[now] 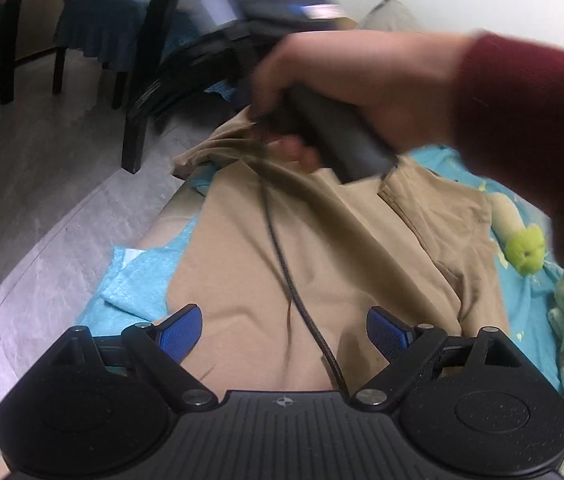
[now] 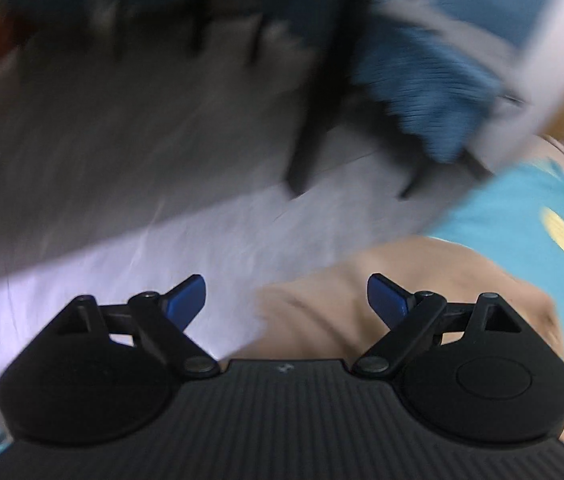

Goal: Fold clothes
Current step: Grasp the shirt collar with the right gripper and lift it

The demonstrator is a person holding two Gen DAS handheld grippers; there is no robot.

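1. Left gripper [image 1: 284, 330]: jaws spread wide, nothing between the pads. Hangs over the tan garment [image 1: 322, 260], pointing down at it; no contact that I can tell.
2. Tan garment, directly under and ahead of left gripper: spread on teal sheet [image 1: 138, 276] w/ partial fold. One flap [image 1: 438, 216] lies turned over, ahead-right of the gripper. Far edge [image 1: 218, 148] bunched in ridges, not flattened.
3. Black cable [image 1: 282, 256]: trails across the cloth from the gripper base toward the far hand.
4. Right hand [image 1: 346, 80], ahead of left gripper, above far edge: grips its tool's handle; dark red sleeve [image 1: 530, 120] at right.
5. Right gripper [image 2: 286, 300]: own view heavily blurred, but jaws apart, holding nothing; garment corner [image 2: 322, 312] below it, floor [image 2: 122, 240] beyond to the left.
6. Green soft toy [image 1: 526, 248]: on sheet, right of garment.
7. Status, est.: early-mid. One flap over. Left: smooth far edge, remaining folds, final stack. Neither tool has cloth.
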